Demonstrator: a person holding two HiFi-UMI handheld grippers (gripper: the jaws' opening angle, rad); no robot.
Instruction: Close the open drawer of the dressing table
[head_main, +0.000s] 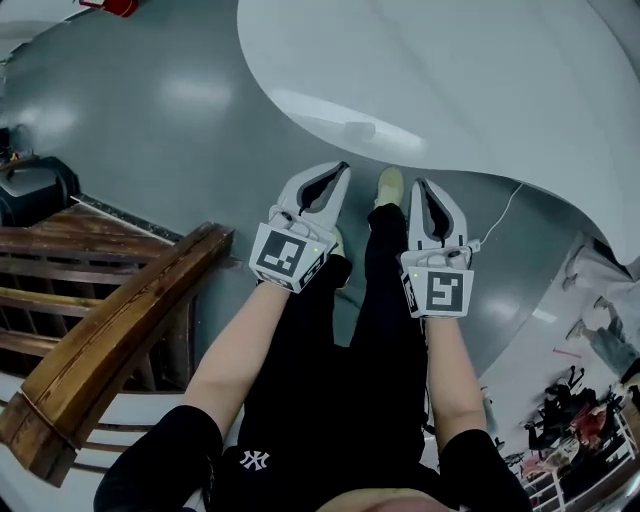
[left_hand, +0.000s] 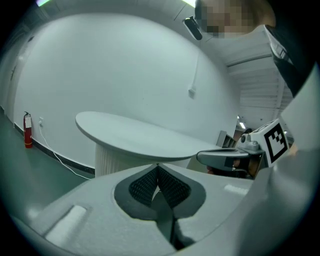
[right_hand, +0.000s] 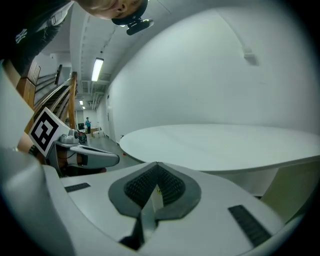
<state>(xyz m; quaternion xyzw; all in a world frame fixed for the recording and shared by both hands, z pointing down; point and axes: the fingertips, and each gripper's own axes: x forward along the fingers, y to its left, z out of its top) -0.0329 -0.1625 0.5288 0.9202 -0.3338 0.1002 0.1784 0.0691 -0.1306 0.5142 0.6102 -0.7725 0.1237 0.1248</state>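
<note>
Dressing table drawer: no view shows it; both hand-held grippers are narrow and hold nothing.

The left hand-held gripper and right hand-held gripper sit side by side, jaws pressed together, with a round white bench just ahead. Left of the left one is a wooden railing, cut off by the frame. A black shirt below them bears a white "NY" logo, and a red fire extinguisher stands far left by the wall.
</note>
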